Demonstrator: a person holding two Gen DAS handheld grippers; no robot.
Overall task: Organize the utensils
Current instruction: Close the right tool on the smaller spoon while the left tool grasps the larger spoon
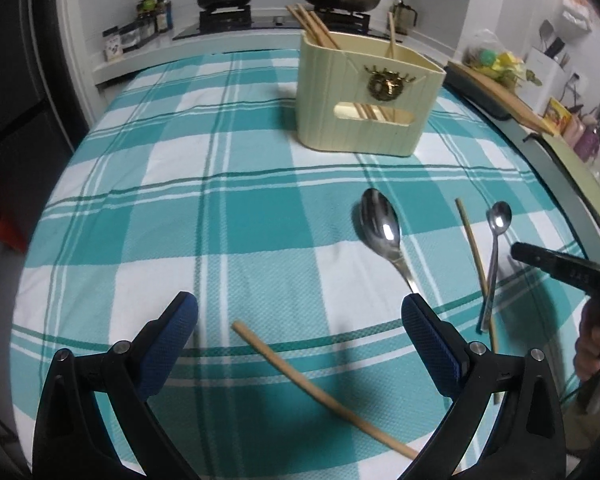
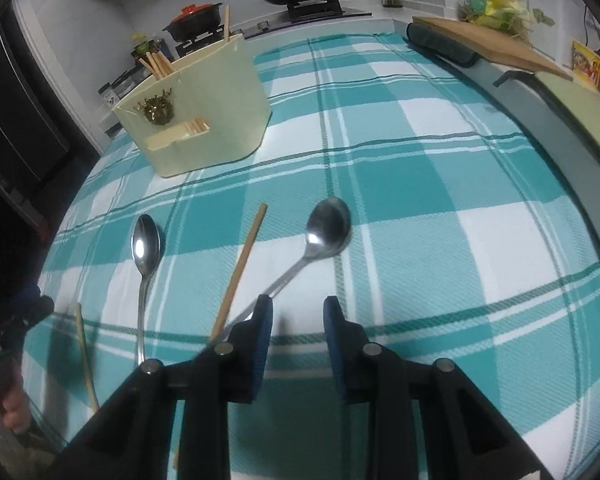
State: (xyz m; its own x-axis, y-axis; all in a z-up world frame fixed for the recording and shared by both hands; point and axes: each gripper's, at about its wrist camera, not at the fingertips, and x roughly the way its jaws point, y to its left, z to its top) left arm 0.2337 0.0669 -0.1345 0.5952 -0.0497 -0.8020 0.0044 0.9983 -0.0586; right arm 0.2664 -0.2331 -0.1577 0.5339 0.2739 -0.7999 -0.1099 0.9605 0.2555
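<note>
So both grippers are empty: left gripper point(image 1: 300, 320) spread wide over a near chopstick point(image 1: 320, 390), likely lining up a pick; right gripper point(image 2: 298, 320) part open, its left finger right by the small spoon point(image 2: 318, 236). Big spoon point(image 1: 382, 228) and second chopstick point(image 1: 474, 256) lie between. Holder point(image 1: 364, 96) far, already holding chopsticks.

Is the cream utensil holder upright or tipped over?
Upright: the cream plastic utensil holder stands on its base on the checked cloth, wooden chopsticks sticking up.

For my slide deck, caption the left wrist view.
Open left gripper above a chopstick, spoons and holder beyond.
</note>
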